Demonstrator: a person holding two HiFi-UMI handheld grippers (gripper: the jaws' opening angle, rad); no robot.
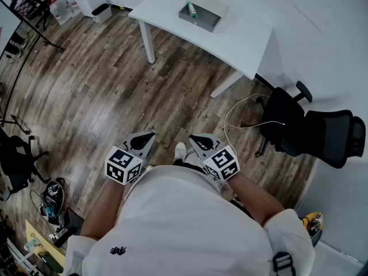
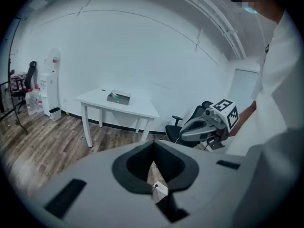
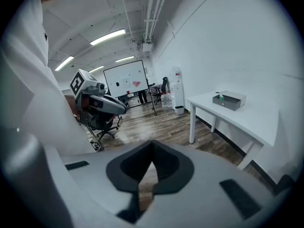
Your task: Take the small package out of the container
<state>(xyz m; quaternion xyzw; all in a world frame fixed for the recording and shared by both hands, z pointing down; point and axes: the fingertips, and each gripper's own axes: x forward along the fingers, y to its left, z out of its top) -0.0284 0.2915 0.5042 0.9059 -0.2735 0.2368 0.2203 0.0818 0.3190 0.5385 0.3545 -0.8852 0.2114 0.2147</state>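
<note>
A grey open container (image 1: 202,13) stands on the white table (image 1: 241,36) far ahead of me, with a small green package (image 1: 192,9) lying at its left end. The container also shows small in the left gripper view (image 2: 118,97) and in the right gripper view (image 3: 232,100). Both grippers are held close to my body over the wooden floor, well short of the table. My left gripper (image 1: 146,138) has its jaws together with nothing held. My right gripper (image 1: 195,138) is likewise shut and empty. Each gripper is visible from the other: the right gripper (image 2: 184,134), the left gripper (image 3: 123,109).
A black office chair (image 1: 313,130) stands to the right of the table, with a white cable (image 1: 238,115) looping on the floor beside it. A small white bin (image 1: 102,11) sits by the far wall. Stands and gear (image 1: 23,154) crowd the left side.
</note>
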